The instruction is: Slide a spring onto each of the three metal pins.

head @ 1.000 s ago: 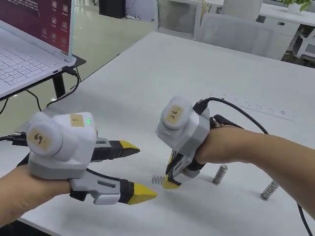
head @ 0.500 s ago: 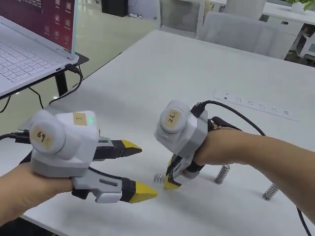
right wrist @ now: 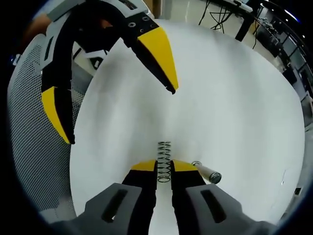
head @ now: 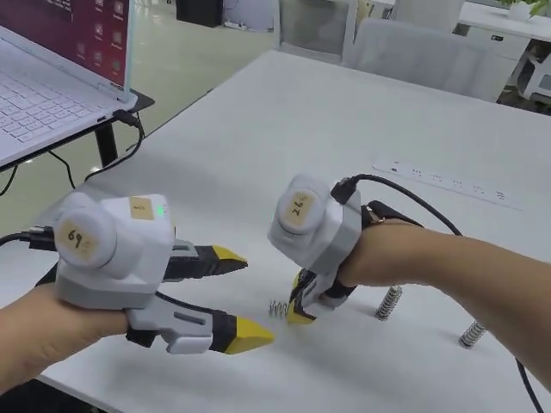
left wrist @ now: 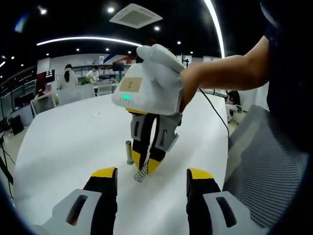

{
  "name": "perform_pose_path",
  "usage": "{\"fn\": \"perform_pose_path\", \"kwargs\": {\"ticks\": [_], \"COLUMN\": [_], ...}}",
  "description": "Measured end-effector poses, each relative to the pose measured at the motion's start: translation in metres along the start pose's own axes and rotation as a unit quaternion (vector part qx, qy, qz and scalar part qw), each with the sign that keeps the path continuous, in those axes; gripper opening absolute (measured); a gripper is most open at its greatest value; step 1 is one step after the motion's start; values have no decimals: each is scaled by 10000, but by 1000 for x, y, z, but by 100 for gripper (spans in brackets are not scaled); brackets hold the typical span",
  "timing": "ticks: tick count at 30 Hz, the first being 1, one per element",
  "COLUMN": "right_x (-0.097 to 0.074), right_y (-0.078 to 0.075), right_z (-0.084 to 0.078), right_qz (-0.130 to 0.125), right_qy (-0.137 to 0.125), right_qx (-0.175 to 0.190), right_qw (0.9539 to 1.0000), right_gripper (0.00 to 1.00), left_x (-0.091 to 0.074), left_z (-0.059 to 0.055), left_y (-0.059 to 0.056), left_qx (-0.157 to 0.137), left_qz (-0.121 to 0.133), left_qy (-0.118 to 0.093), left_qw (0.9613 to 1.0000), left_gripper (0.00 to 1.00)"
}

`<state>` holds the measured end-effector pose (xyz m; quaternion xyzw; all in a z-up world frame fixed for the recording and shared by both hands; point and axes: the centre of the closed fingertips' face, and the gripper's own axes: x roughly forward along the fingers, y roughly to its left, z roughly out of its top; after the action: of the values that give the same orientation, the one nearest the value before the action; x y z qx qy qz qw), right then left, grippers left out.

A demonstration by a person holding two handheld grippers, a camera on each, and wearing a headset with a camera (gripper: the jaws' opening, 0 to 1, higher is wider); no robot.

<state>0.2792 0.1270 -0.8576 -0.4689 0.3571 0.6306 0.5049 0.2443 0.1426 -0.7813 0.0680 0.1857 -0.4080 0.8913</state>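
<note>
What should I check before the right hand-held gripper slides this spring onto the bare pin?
1. Grip on the spring by the right hand-held gripper: ok.
2. The pin bare: ok.
3. The spring lined up over the pin's top: not ok, the pin stands beside the jaws.
4. The left hand-held gripper open, apart from the spring: ok.
5. The second spring and third spring standing upright: ok.

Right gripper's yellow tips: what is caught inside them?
A thin spring, pinched by the right gripper, sticking out ahead. A bare metal pin stands alongside. The spring's rear end is covered.
</note>
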Motion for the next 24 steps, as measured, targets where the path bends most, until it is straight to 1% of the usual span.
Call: {"fn": "perform_pose_path", "kwargs": {"ticks": [4,10,13,17,24], "right_x": [-10,-33,-46,-60,-76], "right_y": [5,13,21,29,37], "right_z": [-1,2,5,7,8], "right_qz": [43,58,63,32,-43], "right_qy": [9,-105,-161,-164,-103], "right_qx": [-3,-16,-60,-170,-326], "right_qw": [10000,9999,9998,9997,9994], "right_gripper": [8,8,8,8,8], "left_x": [1,6,10,15,20], "left_z": [0,8,13,20,30], "left_y": [1,-1,-6,-12,-23], "left_qx": [53,197,287,407,625], "left_qz": [-26,-152,-272,-432,-655], "left_qy": [37,42,25,3,-17], "left_qw": [10000,9997,9992,9982,9959], "left_gripper": [50,45,41,37,28]}}
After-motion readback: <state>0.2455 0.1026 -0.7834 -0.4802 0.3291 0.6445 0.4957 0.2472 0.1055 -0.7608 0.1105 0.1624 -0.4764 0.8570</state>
